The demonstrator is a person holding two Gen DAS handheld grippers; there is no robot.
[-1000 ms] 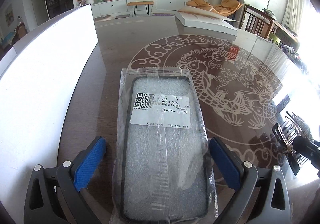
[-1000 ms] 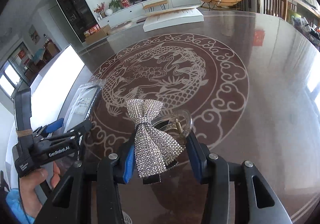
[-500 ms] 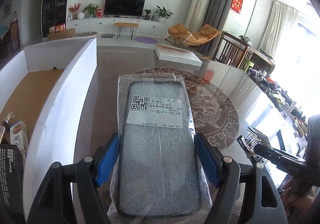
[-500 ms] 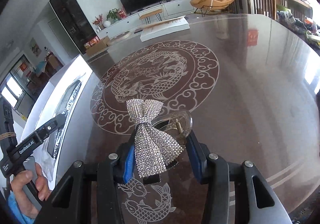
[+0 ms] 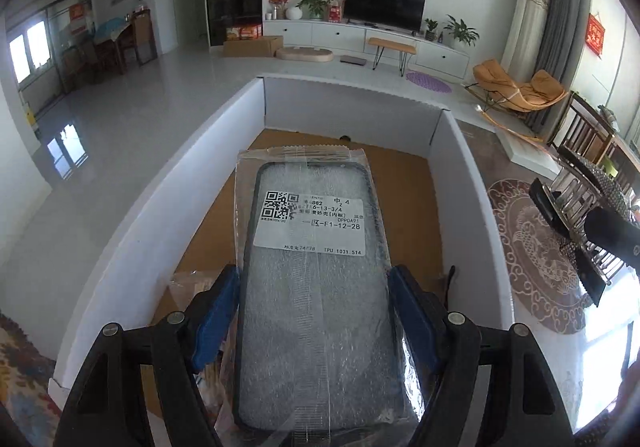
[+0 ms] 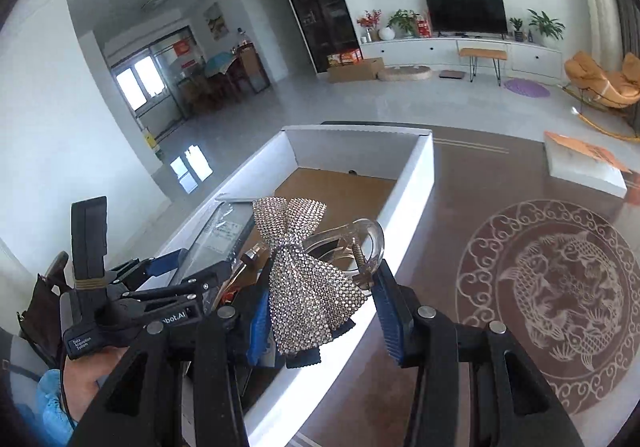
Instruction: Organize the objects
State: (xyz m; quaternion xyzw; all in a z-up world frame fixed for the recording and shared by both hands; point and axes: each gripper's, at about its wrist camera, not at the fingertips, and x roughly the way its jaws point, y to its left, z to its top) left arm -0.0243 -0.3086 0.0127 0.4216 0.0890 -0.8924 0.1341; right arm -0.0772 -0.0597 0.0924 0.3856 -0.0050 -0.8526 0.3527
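A black phone case in a clear bag with a white label point(image 5: 316, 303) hangs over the brown floor of a white open box point(image 5: 460, 207). My left gripper point(image 5: 314, 283) is shut on the case, its blue pads pressing the long sides. It also shows in the right wrist view as the left gripper point(image 6: 188, 267) above the box. A rhinestone bow hair clip point(image 6: 304, 311) with a clear claw sits between the pads of my right gripper point(image 6: 320, 283), which is shut on it above the box's near right wall point(image 6: 416, 199). The clip point(image 5: 580, 203) shows at the right edge of the left wrist view.
Small packets point(image 5: 188, 287) lie at the near end of the box. The dark table with a fish pattern point(image 6: 500, 247) stretches to the right and carries a flat white box point(image 6: 584, 163). A hand in a blue sleeve point(image 6: 84, 367) holds the left gripper.
The left jaws closed on the phone case lying on the table. Both grippers then rose and swung left, from over the patterned table to over the white box, carrying case and clip.
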